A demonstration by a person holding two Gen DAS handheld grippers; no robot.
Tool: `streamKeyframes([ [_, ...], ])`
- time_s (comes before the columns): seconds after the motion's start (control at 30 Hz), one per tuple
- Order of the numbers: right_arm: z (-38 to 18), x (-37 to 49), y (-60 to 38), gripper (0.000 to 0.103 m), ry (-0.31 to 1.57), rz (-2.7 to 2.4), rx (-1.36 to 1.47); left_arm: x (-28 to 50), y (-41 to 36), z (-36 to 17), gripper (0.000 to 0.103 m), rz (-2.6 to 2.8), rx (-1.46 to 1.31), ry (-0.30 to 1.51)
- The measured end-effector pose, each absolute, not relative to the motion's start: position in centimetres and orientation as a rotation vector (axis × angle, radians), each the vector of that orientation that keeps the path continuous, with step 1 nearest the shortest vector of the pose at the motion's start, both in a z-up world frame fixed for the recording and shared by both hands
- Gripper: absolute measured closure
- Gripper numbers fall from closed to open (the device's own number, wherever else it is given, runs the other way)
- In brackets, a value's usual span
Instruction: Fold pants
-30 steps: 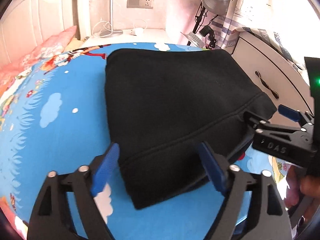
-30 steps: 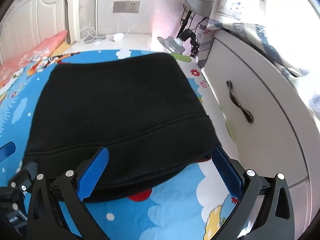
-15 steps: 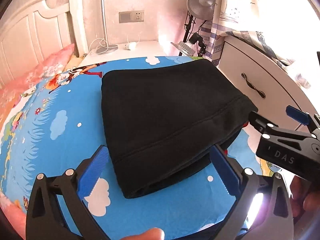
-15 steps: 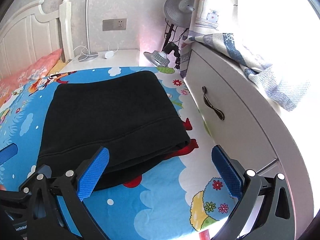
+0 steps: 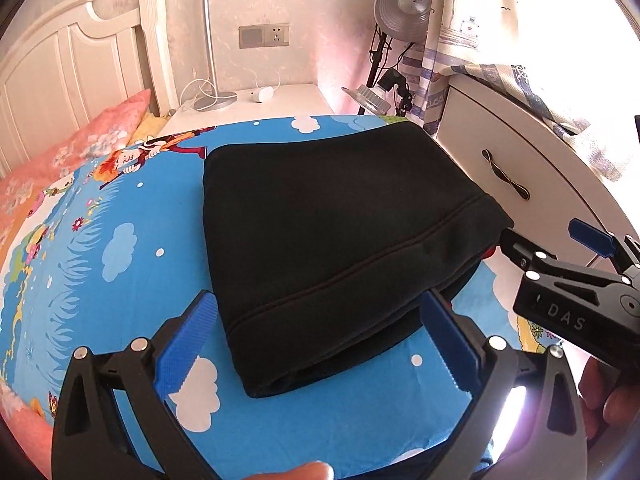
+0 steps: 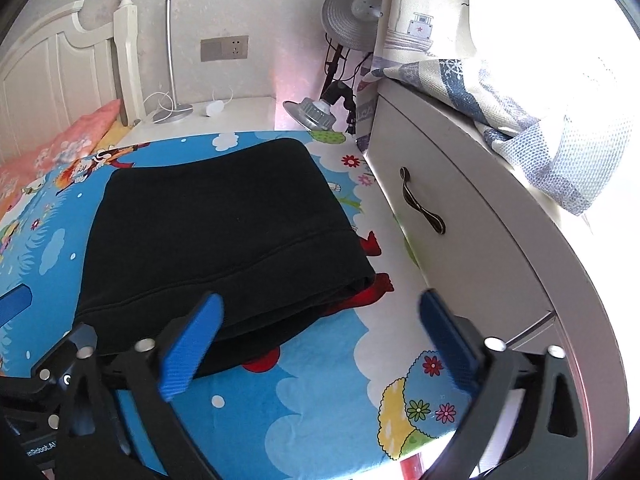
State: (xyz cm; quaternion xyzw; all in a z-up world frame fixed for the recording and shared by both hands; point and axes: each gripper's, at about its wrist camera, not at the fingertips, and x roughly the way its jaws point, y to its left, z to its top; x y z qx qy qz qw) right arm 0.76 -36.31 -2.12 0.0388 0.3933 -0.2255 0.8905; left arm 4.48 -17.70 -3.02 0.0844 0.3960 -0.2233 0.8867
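The black pants [image 5: 336, 240] lie folded into a thick rectangle on the blue cartoon bedsheet [image 5: 100, 264]; in the right wrist view the pants [image 6: 216, 232] reach the bed's right side. My left gripper [image 5: 320, 336] hovers open above their near edge, blue pads wide apart, nothing between them. My right gripper [image 6: 320, 332] is open too, raised over the pants' near right corner; it also shows as the black tool, the right gripper [image 5: 560, 248], at the right of the left wrist view. Neither touches the cloth.
A white drawer cabinet [image 6: 460, 216] with draped patterned cloth [image 6: 520, 108] stands close along the bed's right edge. Behind are a white nightstand [image 5: 248, 108], a lamp pole, a fan [image 5: 404, 12] and a headboard [image 5: 60, 80]. A pink pillow [image 5: 60, 160] lies far left.
Both grippers have lifted up and back from the folded pants' near edge, the left one opening wider. The pants stay folded on the sheet.
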Motion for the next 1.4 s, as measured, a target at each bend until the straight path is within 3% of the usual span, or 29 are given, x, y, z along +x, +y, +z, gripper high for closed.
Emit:
streamKeyframes([
  [1.4, -1.4, 0.41, -35.79, 0.004, 0.802, -0.447, 0.109, 4.66, -17.06, -2.47, 0.002, -0.478, 0.133, 0.81],
])
